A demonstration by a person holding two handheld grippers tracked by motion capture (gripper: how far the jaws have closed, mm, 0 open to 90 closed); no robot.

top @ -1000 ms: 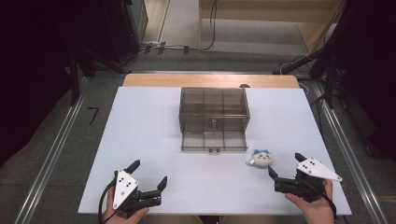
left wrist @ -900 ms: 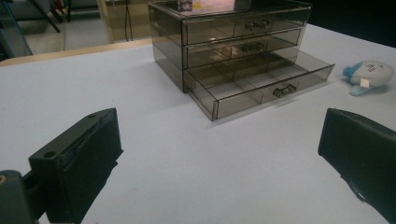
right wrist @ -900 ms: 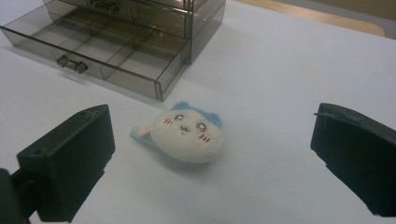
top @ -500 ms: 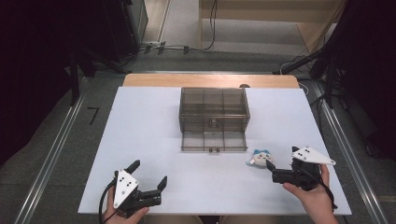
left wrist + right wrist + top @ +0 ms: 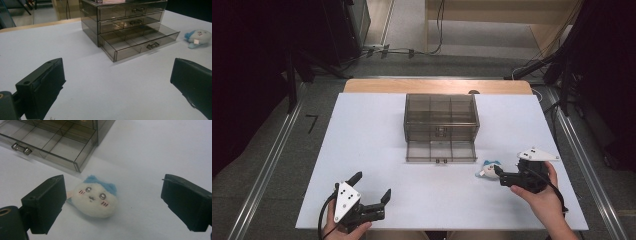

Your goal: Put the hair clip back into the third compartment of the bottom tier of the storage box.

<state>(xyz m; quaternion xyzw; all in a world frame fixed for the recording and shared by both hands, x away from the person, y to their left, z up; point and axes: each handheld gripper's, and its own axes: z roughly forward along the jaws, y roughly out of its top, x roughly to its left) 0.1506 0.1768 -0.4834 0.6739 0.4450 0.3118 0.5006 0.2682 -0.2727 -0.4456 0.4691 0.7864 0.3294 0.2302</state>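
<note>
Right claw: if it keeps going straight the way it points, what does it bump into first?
Most likely the little plush toy, lying between the open right claw jaws, just ahead. The drawer box lies beyond.

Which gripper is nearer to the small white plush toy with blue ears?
Right. The right gripper is open right at the small white plush toy with blue ears, jaws either side, not touching. The left gripper hovers open far across the white table.

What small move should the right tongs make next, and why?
Probably ease the right tongs forward so the jaws straddle the plush toy, then close. The jaws stand open, with the toy lying on the table just ahead between them, not yet gripped, beside the open bottom drawer.
</note>
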